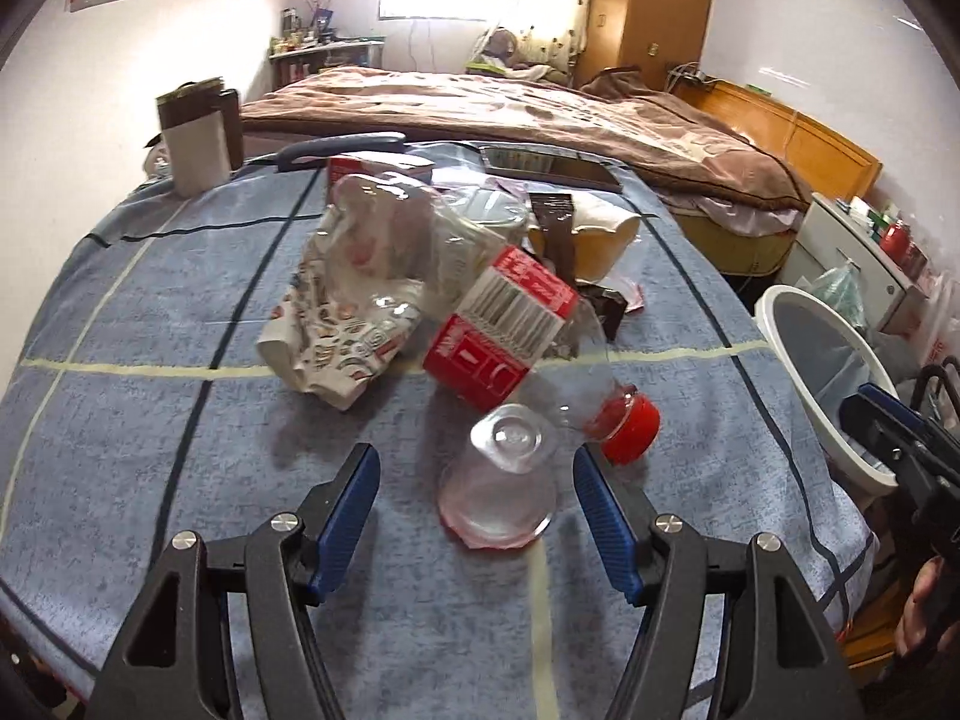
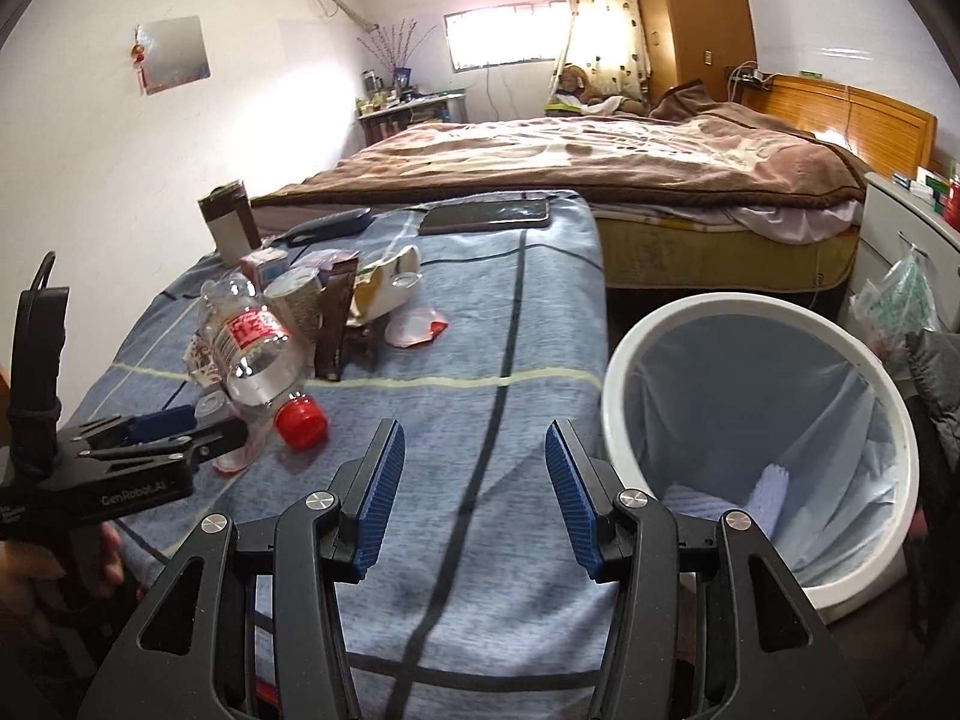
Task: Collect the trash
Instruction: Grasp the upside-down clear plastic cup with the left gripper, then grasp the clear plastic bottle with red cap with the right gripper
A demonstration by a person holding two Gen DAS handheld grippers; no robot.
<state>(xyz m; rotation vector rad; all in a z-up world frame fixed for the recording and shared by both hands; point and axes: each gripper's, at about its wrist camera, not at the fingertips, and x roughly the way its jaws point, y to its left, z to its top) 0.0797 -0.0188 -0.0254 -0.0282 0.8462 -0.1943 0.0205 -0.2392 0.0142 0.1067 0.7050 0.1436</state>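
A small clear plastic cup [image 1: 501, 489] stands upside down on the blue cloth, nearest of the litter. Just right of it a crushed clear bottle [image 1: 516, 336] with a red label lies on its side, its red cap [image 1: 631, 427] pointing near-right. Left of the bottle lies a crumpled printed paper wrapper [image 1: 336, 330]; farther back sit a brown packet [image 1: 555, 234] and a torn cream container [image 1: 603, 237].

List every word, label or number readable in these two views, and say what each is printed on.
"GenRobot.AI": on the side of the left gripper's black body, seen in the right wrist view.
Red label on the plastic bottle: white print and a barcode, too blurred to read.
Small carton behind the bottle: print too small to read.
Nothing else is legible.
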